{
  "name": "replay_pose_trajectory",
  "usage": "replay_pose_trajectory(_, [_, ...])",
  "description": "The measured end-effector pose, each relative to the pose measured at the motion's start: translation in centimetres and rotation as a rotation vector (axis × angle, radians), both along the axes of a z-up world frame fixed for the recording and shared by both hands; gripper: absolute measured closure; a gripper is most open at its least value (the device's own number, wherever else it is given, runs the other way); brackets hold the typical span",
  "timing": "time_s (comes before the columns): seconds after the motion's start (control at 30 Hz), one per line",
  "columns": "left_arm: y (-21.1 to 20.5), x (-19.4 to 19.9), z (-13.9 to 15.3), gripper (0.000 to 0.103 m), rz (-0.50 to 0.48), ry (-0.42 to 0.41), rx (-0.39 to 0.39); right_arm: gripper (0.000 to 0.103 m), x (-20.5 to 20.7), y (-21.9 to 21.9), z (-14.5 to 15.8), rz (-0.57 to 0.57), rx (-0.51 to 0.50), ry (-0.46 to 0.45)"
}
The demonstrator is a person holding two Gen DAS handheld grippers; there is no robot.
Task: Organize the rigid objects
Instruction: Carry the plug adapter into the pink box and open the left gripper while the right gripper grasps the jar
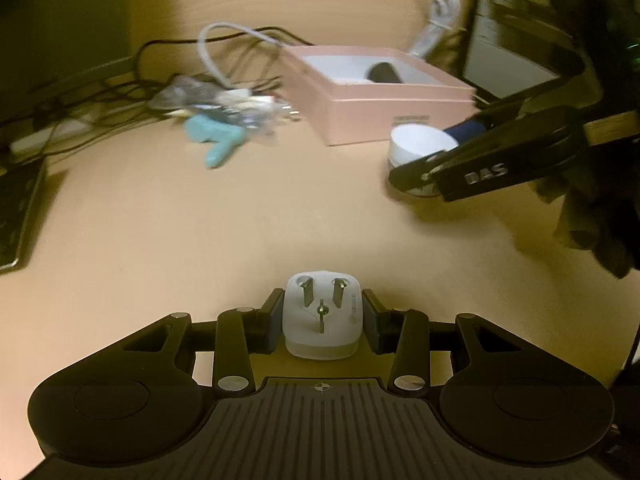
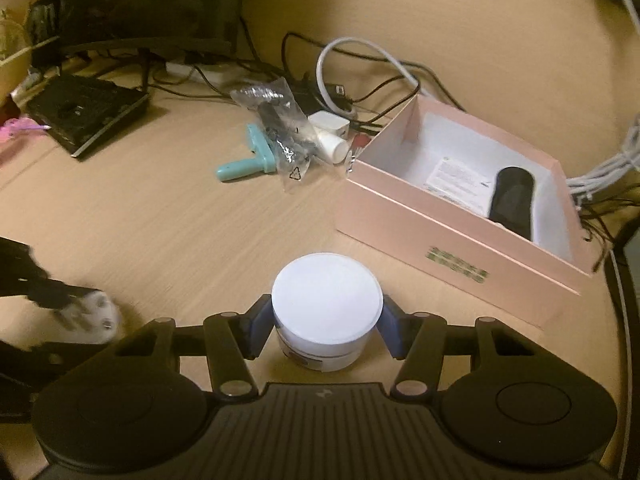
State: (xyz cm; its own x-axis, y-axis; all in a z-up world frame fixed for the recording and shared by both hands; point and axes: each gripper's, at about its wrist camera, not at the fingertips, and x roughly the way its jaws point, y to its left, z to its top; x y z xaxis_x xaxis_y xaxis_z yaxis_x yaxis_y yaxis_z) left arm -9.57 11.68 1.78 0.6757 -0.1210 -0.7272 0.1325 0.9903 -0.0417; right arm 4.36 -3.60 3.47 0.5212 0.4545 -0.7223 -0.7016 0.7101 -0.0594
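Surface: a pale wood-grain surface [image 2: 168,216] in dim, yellowish light; it carries everything named here.
Left gripper: the left gripper [image 1: 322,316] is clamped on a white plug adapter [image 1: 321,317], its three metal prongs facing the camera, a finger pad pressed to each side.
Right gripper: the right gripper [image 2: 326,322] has its blue pads tight against the sides of a white round jar [image 2: 326,312] with a flat lid; the jar stands upright, near the box's front wall.
Box: an open pink box [image 2: 460,248] with a white inside sits right of centre in the right wrist view; a green label marks its front wall.
Inside the box: a black oblong thing [image 2: 513,200] lies along the far side, beside a white printed paper [image 2: 456,180].
Loose pile: left of the box lie a teal plastic tool [image 2: 250,158], a clear plastic bag [image 2: 280,132] of dark parts, a white charger block [image 2: 329,123] and a small white tube [image 2: 332,146], all touching or just beside each other.
Cables: black cables [image 2: 380,92] and a looping white cable [image 2: 360,46] tangle behind the pile.
Far left: a flat black device [image 2: 86,114] lies near the edge; a dark monitor base [image 2: 148,12] stands behind it.
Far right: grey cables [image 2: 608,164] bundle beyond the box.
View quality: the left wrist view is blurred toward the back.
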Motion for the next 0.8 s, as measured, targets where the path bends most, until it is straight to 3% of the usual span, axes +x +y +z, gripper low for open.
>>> replay_pose_trajectory(0.23, [-2.6, 2.7, 4.3, 0.059, -0.057, -0.087, -0.036, 0.048, -3.9, -7.3, 2.2, -0.062, 0.013, -0.07])
replay_pose_trajectory(0.47, [-4.5, 12.1, 8.7, 0.059, -0.086, -0.188, -0.057, 0.048, -4.7, -12.6, 3.2, -0.21, 0.045, -0.117])
replay_pose_trajectory(0.63, [-6.6, 22.1, 8.6, 0.059, -0.065, -0.15, -0.075, 0.048, -5.3, -14.9, 3.6, -0.285, 0.056, -0.136])
replay_pose_trajectory(0.8, [-8.4, 28.5, 7.0, 0.059, 0.004, -0.131, -0.112, 0.048, -6.4, -16.0, 3.3, -0.339, 0.039, -0.133])
